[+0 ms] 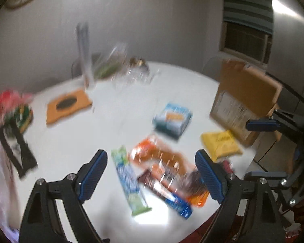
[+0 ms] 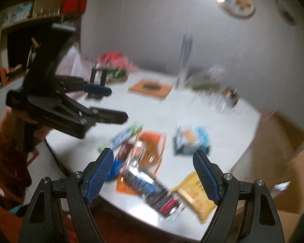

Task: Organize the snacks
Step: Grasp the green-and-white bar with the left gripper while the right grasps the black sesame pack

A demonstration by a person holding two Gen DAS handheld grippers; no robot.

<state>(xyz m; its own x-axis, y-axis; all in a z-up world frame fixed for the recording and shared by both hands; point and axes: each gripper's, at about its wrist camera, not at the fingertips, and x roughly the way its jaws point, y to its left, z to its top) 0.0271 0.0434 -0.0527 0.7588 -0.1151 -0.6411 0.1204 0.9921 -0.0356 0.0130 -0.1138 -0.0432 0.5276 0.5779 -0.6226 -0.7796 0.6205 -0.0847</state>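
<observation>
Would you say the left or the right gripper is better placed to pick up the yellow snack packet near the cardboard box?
Probably the right gripper. It is open, and the yellow packet lies beside its right finger, near the cardboard box. The left gripper, also open, faces the orange packet instead.

My two grippers are matte black frames, each ending in a pair of blue ribbed pads (image 1: 95,175) fastened by round silver screws (image 1: 40,181). Seen from the right wrist, the left gripper (image 2: 111,103) shows a chunky black body, and my hand (image 2: 8,117) below it wears a dark red sleeve (image 2: 4,158).
</observation>
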